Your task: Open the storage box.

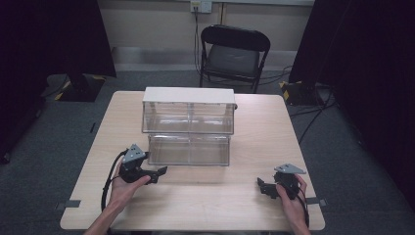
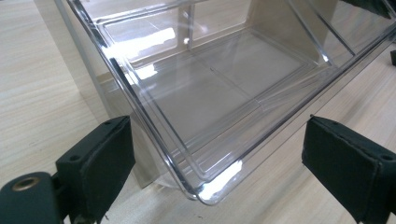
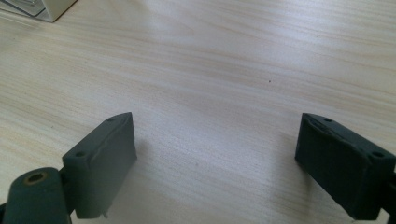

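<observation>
A clear plastic two-tier drawer unit (image 1: 188, 125) with a white top stands in the middle of the wooden table (image 1: 195, 196). Its lower drawer (image 1: 189, 149) sticks out toward me and looks empty. My left gripper (image 1: 159, 174) sits open just off the drawer's front left corner (image 2: 201, 191), and that corner lies between its jaws without touching them. Over bare wood at the table's front right, my right gripper (image 1: 262, 187) is open with nothing between its jaws (image 3: 215, 158).
A black folding chair (image 1: 232, 54) stands behind the table. Dark curtains hang at both sides, and cables run across the grey floor at the right. A corner of the drawer unit's base (image 3: 39, 9) shows at the top left of the right gripper view.
</observation>
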### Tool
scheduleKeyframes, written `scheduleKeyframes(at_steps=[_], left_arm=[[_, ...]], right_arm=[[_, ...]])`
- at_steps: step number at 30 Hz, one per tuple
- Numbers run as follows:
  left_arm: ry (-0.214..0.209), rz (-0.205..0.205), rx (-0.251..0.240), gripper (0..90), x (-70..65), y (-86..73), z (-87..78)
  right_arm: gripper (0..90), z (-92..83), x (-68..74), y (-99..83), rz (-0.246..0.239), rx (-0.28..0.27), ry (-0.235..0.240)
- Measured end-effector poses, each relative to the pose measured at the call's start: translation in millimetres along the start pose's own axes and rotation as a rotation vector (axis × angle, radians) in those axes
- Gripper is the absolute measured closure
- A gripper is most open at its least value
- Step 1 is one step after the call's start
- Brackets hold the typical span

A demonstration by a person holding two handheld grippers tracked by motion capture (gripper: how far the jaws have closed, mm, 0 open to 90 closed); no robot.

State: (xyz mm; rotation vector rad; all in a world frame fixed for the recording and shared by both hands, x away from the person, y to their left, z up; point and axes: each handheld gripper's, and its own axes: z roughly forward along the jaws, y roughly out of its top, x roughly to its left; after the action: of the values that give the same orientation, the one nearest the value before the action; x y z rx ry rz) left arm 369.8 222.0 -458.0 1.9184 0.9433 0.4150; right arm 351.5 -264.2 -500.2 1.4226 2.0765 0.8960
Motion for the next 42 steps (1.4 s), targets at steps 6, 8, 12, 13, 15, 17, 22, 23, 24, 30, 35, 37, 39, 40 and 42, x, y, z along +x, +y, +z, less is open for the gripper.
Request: scheduleKeyframes(at_steps=[6,8,12,13,15,17,22,23,24,30,35,37,39,40,42], left_arm=[[-0.002,0.003,-0.001,8.8,0.2,0.5,0.0],[0.009,0.007,-0.002,9.2,0.2,0.7,-0.3],[0.007,-0.003,-0.023,11.8,1.8,2.5,-2.4],[0.007,-0.002,-0.021,11.6,1.8,3.2,-3.1],[0.006,0.002,-0.025,11.5,1.6,3.5,-3.0],[0.009,0.003,-0.021,11.5,1.4,3.6,-2.8],[0.007,-0.005,-0.019,11.2,1.2,4.1,-2.5],[0.006,-0.005,-0.019,11.2,1.3,4.2,-2.6],[0.006,-0.005,-0.019,11.1,1.3,4.3,-2.7],[0.009,0.014,-0.016,10.9,1.8,5.9,-3.9],[0.007,0.006,-0.026,10.9,1.0,6.5,-4.5],[0.009,0.007,-0.027,10.9,0.8,6.6,-4.8],[0.006,0.007,-0.025,10.8,1.2,6.7,-4.5],[0.006,0.002,-0.023,10.8,1.3,6.5,-4.4],[0.005,0.002,-0.025,10.8,1.2,6.8,-4.9]], right_arm=[[11.5,0.0,0.0,0.0,0.000,0.000,0.000],[11.5,0.0,0.0,0.0,0.000,0.000,0.000],[11.5,0.0,0.0,0.0,0.000,0.000,0.000],[11.5,0.0,0.0,0.0,0.000,0.000,0.000],[11.5,0.0,0.0,0.0,0.000,0.000,0.000],[11.5,0.0,0.0,0.0,-0.001,0.000,0.000],[11.5,0.0,0.0,0.0,0.000,0.000,0.000],[11.5,0.0,0.0,0.0,0.000,0.000,0.000],[11.5,0.0,0.0,0.0,0.000,0.000,0.000],[11.5,0.0,0.0,0.0,0.000,0.000,0.000],[11.4,0.1,0.0,0.1,-0.001,0.000,0.002],[11.4,0.1,0.0,0.1,-0.001,0.000,0.002],[11.4,0.1,0.0,0.1,-0.001,0.000,0.001],[11.4,0.1,0.0,0.1,-0.001,0.000,0.001],[11.4,0.1,0.0,0.1,-0.001,0.000,0.002]])
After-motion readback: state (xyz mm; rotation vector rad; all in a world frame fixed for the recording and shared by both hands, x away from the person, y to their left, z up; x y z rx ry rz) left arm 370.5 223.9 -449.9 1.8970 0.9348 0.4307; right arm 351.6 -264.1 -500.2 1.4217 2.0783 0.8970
